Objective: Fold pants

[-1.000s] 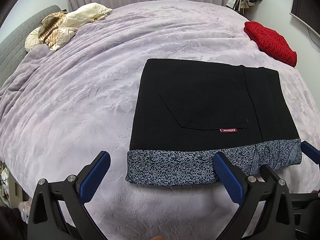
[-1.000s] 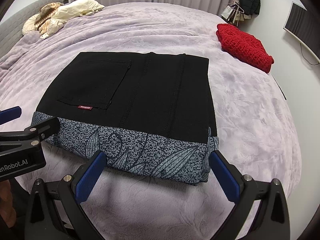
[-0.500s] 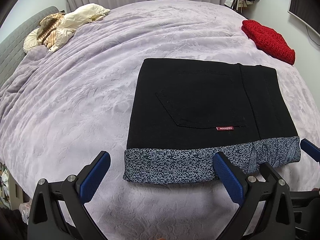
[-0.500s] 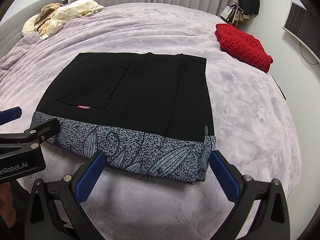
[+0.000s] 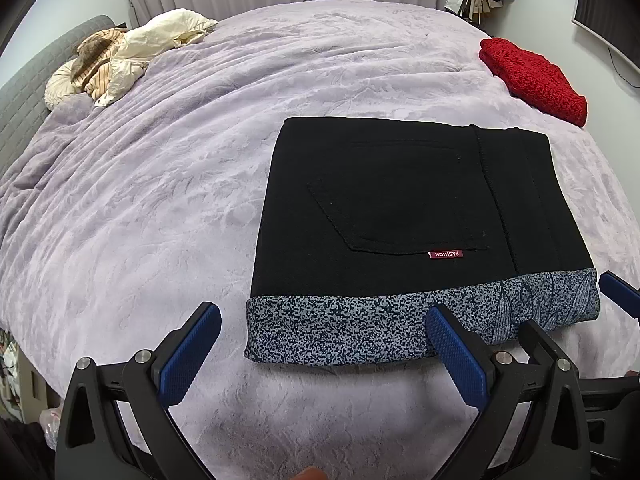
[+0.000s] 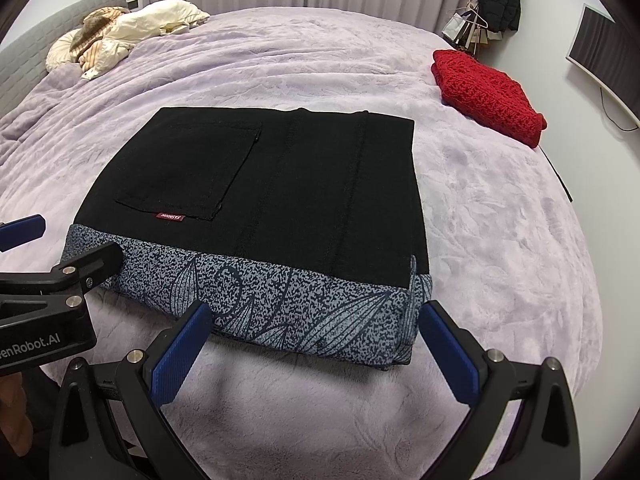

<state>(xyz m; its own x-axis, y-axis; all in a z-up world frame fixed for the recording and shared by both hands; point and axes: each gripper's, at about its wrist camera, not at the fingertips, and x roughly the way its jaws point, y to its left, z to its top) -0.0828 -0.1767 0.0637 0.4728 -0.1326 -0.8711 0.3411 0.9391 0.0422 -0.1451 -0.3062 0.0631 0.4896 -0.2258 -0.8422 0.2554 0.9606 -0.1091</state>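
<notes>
The black pants [image 5: 408, 200] [image 6: 280, 176] lie folded into a flat rectangle on the lilac bedspread, back pocket and a small red label facing up. A grey speckled lining band [image 5: 400, 324] [image 6: 280, 300] runs along their near edge. My left gripper [image 5: 320, 340] hovers open just in front of the pants' near left corner, nothing between its blue pads. My right gripper [image 6: 312, 340] is open too, close to the near right part of the band, holding nothing. The left gripper [image 6: 24, 232] also shows at the left edge of the right wrist view.
A folded red knit sweater [image 5: 532, 76] [image 6: 488, 96] lies at the bed's far right. Cream and striped clothes [image 5: 120, 56] [image 6: 120, 36] are heaped by the grey headboard at far left. Curtains and hanging dark clothes line the far wall. The bed's near edge drops off below the grippers.
Both grippers have drawn back slightly from the pants, which now sit a little farther away in both views. The pants themselves lie still and both grippers remain open.
</notes>
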